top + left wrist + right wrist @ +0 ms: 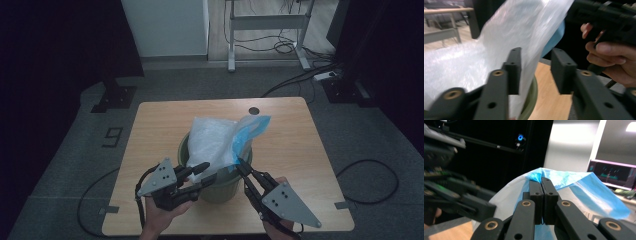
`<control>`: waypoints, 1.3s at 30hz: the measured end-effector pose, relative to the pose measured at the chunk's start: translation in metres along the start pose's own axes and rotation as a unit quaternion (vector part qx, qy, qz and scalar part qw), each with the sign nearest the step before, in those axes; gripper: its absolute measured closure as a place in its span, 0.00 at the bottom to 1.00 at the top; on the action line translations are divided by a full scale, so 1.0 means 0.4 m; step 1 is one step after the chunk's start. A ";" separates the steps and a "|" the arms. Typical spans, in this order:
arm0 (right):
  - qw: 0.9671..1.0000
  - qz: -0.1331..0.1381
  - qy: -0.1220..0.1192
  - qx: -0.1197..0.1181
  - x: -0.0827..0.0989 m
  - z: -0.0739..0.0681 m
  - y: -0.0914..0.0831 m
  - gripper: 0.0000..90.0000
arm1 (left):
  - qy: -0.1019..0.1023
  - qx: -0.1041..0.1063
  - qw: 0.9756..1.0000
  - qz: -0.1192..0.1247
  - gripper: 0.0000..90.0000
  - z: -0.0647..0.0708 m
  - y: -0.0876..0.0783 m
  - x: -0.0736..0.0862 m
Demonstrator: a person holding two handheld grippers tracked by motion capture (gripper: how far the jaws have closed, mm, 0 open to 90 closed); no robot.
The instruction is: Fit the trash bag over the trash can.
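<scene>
Table (165, 120) of light wood stands in front of me, and near its front edge, in the middle, sits a round green bin (220, 187). A plastic bag (212, 142), white and half clear with a blue edge, stands up out of the bin and leans toward the far right. In the left gripper view the bag (499, 45) spreads wide across the picture, and the green rim of the bin (530, 100) shows under it.

My two forearms come in from the bottom of the high view, one at each side of the bin. My left hand (162, 212) holds the left gripper (205, 172) low and pointing right, toward the near side of the bin. Its jaws stand wide apart; in its own view one jaw is in front of the bag and the other is clear of it, so it grips nothing. I cannot tell if the jaw touches the plastic.

My right hand (280, 185) holds the right gripper (239, 164) pointing up and left, with the tips at the blue edge of the bag, above the right side of the rim. In the right gripper view its jaws are pressed together on the bag (571, 187), and the blue plastic rises just behind the tips.
</scene>
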State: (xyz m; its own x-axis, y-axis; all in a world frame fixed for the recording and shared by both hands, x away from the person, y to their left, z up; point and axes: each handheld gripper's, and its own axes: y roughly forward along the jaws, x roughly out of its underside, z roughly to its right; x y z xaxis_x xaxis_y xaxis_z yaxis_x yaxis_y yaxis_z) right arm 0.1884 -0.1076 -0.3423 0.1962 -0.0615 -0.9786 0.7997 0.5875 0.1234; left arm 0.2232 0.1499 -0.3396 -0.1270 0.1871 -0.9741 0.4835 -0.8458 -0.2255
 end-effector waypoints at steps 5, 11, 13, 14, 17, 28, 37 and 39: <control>0.999 -0.023 0.000 -0.026 0.018 -0.007 0.027 0.97 | 0.020 -0.021 1.000 -0.001 0.56 -0.004 -0.007 -0.011; 0.997 -0.043 0.005 -0.057 0.033 -0.018 0.049 0.97 | 0.031 -0.013 0.999 -0.011 0.78 -0.013 0.006 -0.018; 0.997 -0.046 0.005 -0.061 0.036 -0.020 0.050 0.97 | 0.027 -0.008 1.000 -0.012 0.88 -0.018 0.011 -0.014; 0.997 -0.047 0.007 -0.063 0.038 -0.020 0.050 0.97 | 0.026 -0.007 1.000 -0.011 0.92 -0.020 0.012 -0.011; 0.996 -0.049 0.010 -0.069 0.045 -0.018 0.049 0.94 | 0.015 -0.007 1.000 0.001 1.00 -0.029 0.010 -0.003; 0.998 -0.035 0.028 -0.051 0.083 0.024 0.010 0.66 | -0.055 0.010 0.997 0.046 1.00 -0.081 -0.035 0.012; 0.997 -0.053 0.019 -0.053 0.120 0.019 0.027 0.63 | -0.061 0.013 0.997 0.047 1.00 -0.083 -0.030 -0.001; 0.997 -0.056 0.017 -0.049 0.119 0.025 0.043 0.63 | -0.062 0.015 0.997 0.047 1.00 -0.082 -0.028 -0.003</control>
State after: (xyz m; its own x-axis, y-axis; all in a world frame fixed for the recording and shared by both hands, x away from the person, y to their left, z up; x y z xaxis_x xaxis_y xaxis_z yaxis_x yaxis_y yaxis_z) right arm 0.2171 -0.1084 -0.3851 0.0885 -0.1044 -0.9906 0.7554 0.6552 -0.0016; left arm 0.2464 0.1756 -0.3364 -0.1896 0.0439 -0.9809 0.4726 -0.8716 -0.1303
